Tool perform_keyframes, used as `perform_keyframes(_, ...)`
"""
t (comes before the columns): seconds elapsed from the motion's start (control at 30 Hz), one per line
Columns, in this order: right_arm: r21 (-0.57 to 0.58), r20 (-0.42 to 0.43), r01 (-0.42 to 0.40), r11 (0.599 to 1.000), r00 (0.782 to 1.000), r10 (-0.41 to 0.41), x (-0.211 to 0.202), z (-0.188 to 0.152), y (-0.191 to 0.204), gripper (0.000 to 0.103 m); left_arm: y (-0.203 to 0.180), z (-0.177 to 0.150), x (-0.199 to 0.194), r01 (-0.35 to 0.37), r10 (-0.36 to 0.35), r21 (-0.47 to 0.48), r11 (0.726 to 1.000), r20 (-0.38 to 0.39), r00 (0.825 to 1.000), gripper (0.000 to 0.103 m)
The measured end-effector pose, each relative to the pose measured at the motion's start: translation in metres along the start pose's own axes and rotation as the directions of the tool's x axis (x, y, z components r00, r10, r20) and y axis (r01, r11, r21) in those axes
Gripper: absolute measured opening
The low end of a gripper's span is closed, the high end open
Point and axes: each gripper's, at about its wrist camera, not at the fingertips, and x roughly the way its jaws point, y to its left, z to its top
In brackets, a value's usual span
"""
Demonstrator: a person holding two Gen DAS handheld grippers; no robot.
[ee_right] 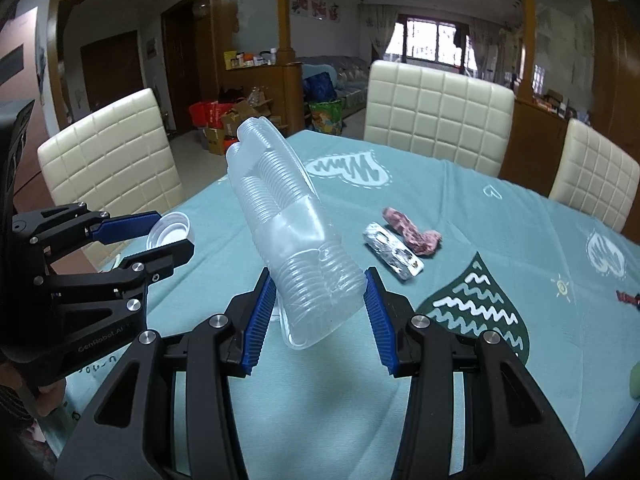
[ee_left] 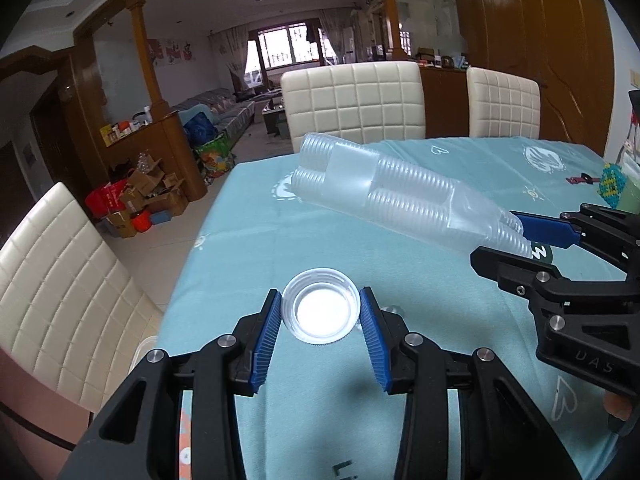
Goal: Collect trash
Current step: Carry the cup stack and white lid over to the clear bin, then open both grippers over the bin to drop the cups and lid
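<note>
The left gripper (ee_left: 320,312) sits nearest in its own view, its blue pads (ee_left: 266,344) closed on a clear plastic lid (ee_left: 320,308), one pad touching each side of the rim; the lid's open face is toward the camera. The right gripper (ee_right: 320,304) is closed on the near end of a ribbed clear plastic container (ee_right: 288,236), pads (ee_right: 378,320) pressed to both sides, holding it above the table.

The table (ee_left: 248,240) is covered with a pale teal cloth (ee_right: 460,216) printed with white hearts, a small sun and a dark green heart with white zigzags. Cream quilted chairs (ee_right: 438,108) stand along its far and left sides. Beyond lies a long room with wood columns, a wood-panelled wall at right, a sofa, a barred window at the far end, and cardboard boxes (ee_left: 148,196) and red bags piled on the floor at left.

In the right wrist view the container's long axis runs from the gripper up and away, leaning left, its far end toward the left chair. In the left wrist view it stretches from the right gripper (ee_left: 516,236) at right toward the far left.

On the cloth right of the container lie a crumpled silver wrapper (ee_right: 394,254) and, just beyond it, a pink crumpled scrap (ee_right: 412,232), close together
</note>
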Motion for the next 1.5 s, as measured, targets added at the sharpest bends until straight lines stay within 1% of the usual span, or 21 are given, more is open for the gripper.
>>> perform_keyframes(0.17,-0.061,0.009,-0.011,0.998,1.0,0.012,-0.006,0.007,0.034,0.047,0.023,-0.009,-0.017,-0.016,0.017,-0.039,0.999,0.021,1.0,0.039)
perform_keyframes(0.33,-0.129,-0.004,-0.026,0.991,1.0,0.026,-0.003,0.011,0.07,0.047,0.05,-0.022,-0.03,-0.042,0.045,-0.081,0.996,0.035,0.998,0.039)
perform_keyframes(0.5,-0.184,-0.009,-0.05,0.982,0.999,0.049,0.003,0.017,0.109,0.047,0.082,-0.036,-0.038,-0.07,0.075,-0.13,0.989,0.026,0.997,0.039)
perform_keyframes(0.63,-0.222,-0.017,-0.07,0.972,0.998,0.068,0.012,0.02,0.139,0.047,0.105,-0.049,-0.046,-0.11,0.115,-0.151,0.982,0.022,0.993,0.039)
perform_keyframes(0.87,-0.287,-0.07,-0.101,0.953,0.994,0.084,0.041,0.026,0.187,0.047,0.148,-0.069,-0.05,-0.163,0.167,-0.207,0.965,0.004,0.986,0.039)
perform_keyframes(1.0,-0.321,-0.091,-0.116,0.94,0.992,0.092,0.057,0.032,0.209,0.047,0.165,-0.076,-0.05,-0.198,0.204,-0.22,0.955,0.003,0.979,0.039)
perform_keyframes(1.1,-0.339,-0.101,-0.128,0.932,0.99,0.099,0.066,0.035,0.22,0.047,0.177,-0.081,-0.05,-0.235,0.242,-0.216,0.948,0.006,0.97,0.039)
perform_keyframes(1.27,-0.366,-0.121,-0.152,0.918,0.986,0.115,0.084,0.04,0.241,0.047,0.196,-0.087,-0.048,-0.274,0.281,-0.216,0.937,0.003,0.96,0.039)
perform_keyframes(1.5,-0.384,-0.162,-0.19,0.904,0.977,0.137,0.111,0.044,0.261,0.047,0.224,-0.1,-0.03,-0.31,0.308,-0.254,0.916,-0.048,0.95,0.039)
